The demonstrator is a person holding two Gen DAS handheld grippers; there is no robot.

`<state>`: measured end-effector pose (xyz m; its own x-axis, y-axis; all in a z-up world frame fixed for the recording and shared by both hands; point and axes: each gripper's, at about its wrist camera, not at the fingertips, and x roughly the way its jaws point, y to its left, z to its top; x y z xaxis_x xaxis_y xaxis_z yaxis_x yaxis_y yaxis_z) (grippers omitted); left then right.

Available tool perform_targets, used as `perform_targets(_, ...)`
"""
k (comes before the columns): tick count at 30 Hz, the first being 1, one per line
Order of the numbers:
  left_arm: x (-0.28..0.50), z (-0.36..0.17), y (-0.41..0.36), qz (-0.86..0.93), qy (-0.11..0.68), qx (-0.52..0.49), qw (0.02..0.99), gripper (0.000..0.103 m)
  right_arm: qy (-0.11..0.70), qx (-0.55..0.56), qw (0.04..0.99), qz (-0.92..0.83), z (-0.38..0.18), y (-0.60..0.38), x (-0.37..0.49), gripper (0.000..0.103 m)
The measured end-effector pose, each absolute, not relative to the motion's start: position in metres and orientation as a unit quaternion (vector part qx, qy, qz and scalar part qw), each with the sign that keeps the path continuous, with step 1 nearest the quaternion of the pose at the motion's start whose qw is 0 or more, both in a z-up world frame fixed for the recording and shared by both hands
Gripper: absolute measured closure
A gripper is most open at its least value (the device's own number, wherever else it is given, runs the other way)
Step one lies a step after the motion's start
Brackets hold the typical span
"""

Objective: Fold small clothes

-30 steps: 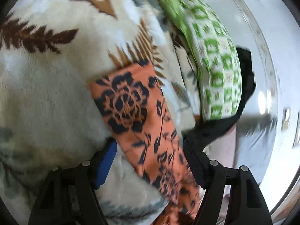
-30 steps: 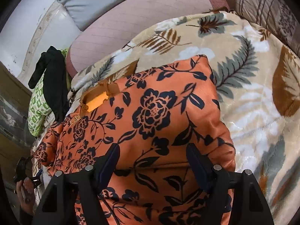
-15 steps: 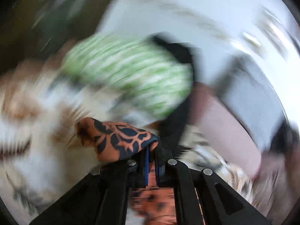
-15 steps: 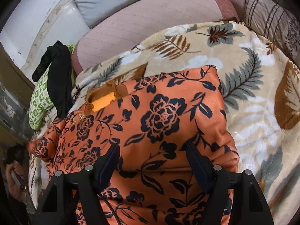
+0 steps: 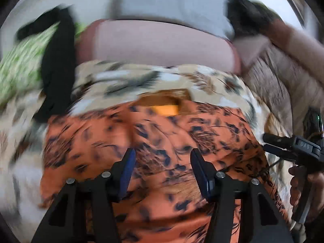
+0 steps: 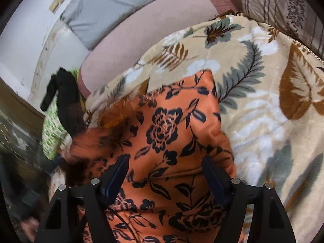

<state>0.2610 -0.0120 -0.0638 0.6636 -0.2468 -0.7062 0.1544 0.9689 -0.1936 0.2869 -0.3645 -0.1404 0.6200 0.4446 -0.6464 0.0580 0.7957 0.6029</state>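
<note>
An orange garment with a dark floral print (image 5: 166, 137) lies on a leaf-patterned blanket (image 5: 125, 77); it also shows in the right wrist view (image 6: 168, 133). My left gripper (image 5: 162, 158) is open just above the garment, jaws wide, nothing between them. My right gripper (image 6: 165, 166) is open over the garment's near part, and it appears at the right edge of the left wrist view (image 5: 283, 143). The left wrist view is motion-blurred.
A black garment (image 6: 64, 99) drapes over a green-and-white patterned pillow (image 6: 52, 129) at the left. A pink cushion (image 6: 145, 34) and a grey pillow (image 6: 121, 4) lie behind the blanket (image 6: 263, 105). A striped brown cushion (image 6: 279, 6) is at the right.
My left gripper was shut on a corner of the orange garment half a second ago; now it is open over the garment, swung to face it. The right gripper has hardly moved.
</note>
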Motion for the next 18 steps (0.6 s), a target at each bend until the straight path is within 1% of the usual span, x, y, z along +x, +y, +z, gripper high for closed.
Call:
perform_targets(1,0.255,-0.063,0.009,-0.093,0.389,-0.077,0.913,0.042,0.418,0.311,0.845,0.12,-0.139,-0.367,0.288,0.023)
perform_targets(2,0.246,-0.064,0.035,-0.06,0.382,-0.095,0.917,0.038,0.415,0.332,0.837,0.133,-0.139,-0.369,0.292,0.023)
perform_targets(3,0.238,-0.067,0.054,-0.03,0.381,-0.103,0.918,0.037,0.415,0.344,0.83,0.141,-0.139,-0.368,0.296,0.023)
perform_targets(4,0.237,-0.071,0.071,-0.005,0.383,-0.11,0.917,0.037,0.42,0.355,0.821,0.153,-0.142,-0.364,0.302,0.023)
perform_targets(6,0.239,-0.088,0.108,0.036,0.413,-0.13,0.901,0.037,0.431,0.366,0.807,0.168,-0.147,-0.352,0.315,0.023)
perform_targets(9,0.241,-0.108,0.134,0.049,0.435,-0.16,0.885,0.037,0.451,0.344,0.807,0.164,-0.156,-0.332,0.339,0.023)
perform_targets(11,0.243,-0.119,0.14,0.044,0.444,-0.173,0.878,0.037,0.486,0.305,0.808,0.133,-0.169,-0.319,0.355,0.023)
perform_targets(12,0.246,-0.125,0.139,0.044,0.45,-0.179,0.874,0.037,0.503,0.288,0.804,0.132,-0.175,-0.313,0.36,0.031)
perform_targets(13,0.246,-0.13,0.139,0.045,0.455,-0.183,0.871,0.037,0.521,0.263,0.8,0.136,-0.179,-0.303,0.364,0.066)
perform_targets(14,0.247,-0.133,0.138,0.044,0.454,-0.185,0.87,0.037,0.532,0.243,0.8,0.137,-0.18,-0.296,0.365,0.085)
perform_targets(16,0.246,-0.138,0.139,0.043,0.449,-0.182,0.874,0.037,0.519,0.196,0.821,0.133,-0.165,-0.283,0.358,0.09)
perform_targets(18,0.244,-0.14,0.138,0.039,0.445,-0.174,0.878,0.037,0.483,0.159,0.854,0.114,-0.141,-0.28,0.342,0.09)
